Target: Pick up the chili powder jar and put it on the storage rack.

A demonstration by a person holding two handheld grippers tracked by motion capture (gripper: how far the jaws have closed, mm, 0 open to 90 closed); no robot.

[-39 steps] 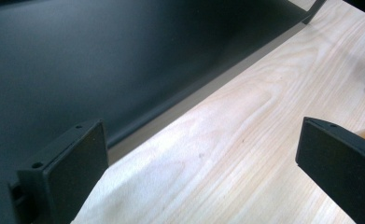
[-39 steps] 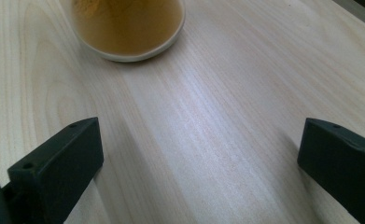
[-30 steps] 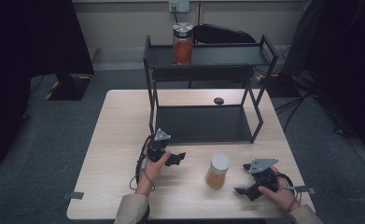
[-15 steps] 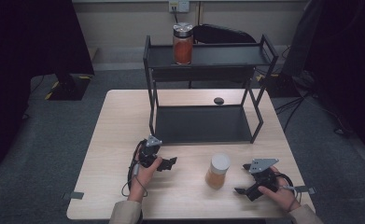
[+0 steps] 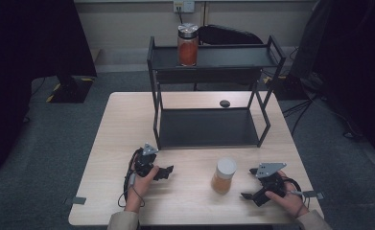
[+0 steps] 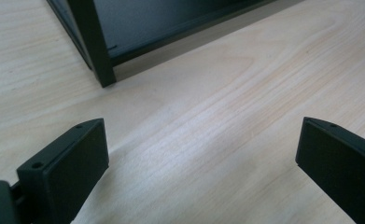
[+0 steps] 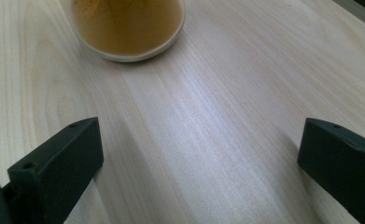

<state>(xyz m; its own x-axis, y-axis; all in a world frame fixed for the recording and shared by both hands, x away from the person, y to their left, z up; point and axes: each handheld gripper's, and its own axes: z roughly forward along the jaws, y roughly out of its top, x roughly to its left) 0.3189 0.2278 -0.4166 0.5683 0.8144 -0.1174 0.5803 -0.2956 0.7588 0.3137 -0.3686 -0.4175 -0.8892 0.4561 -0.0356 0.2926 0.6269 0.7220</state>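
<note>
Left gripper [image 5: 163, 172] is resting low near the front edge of the bench [image 5: 108, 143] in the high view, pointing toward the bench's right edge with jaws spread and nothing between them; it seems parked rather than working. Right gripper [image 5: 248, 195] is sitting by the front right corner, also spread wide and empty, aimed at the white-lidded jar of amber contents [image 5: 223, 176], which is standing upright near the front edge between the two grippers, closer to the right one. That jar looks the likeliest thing to be picked up. Behind it a black two-tier rack [image 5: 266, 115] is occupying the middle and back of the bench; a steel-lidded jar of orange-red contents [image 5: 187, 44] is standing on its top shelf toward the left. A small dark round object [image 5: 224, 103] is lying behind the rack's lower shelf.

Moving to the left gripper view, the jaws are standing far apart over bare wood, with a rack leg [image 6: 92, 44] just ahead and left, crowding any forward move.

Turning to the right gripper view, the jaws are gaping wide, and the jar's base [image 7: 129, 28] is sitting ahead, left of centre, with clear wood between.
</note>
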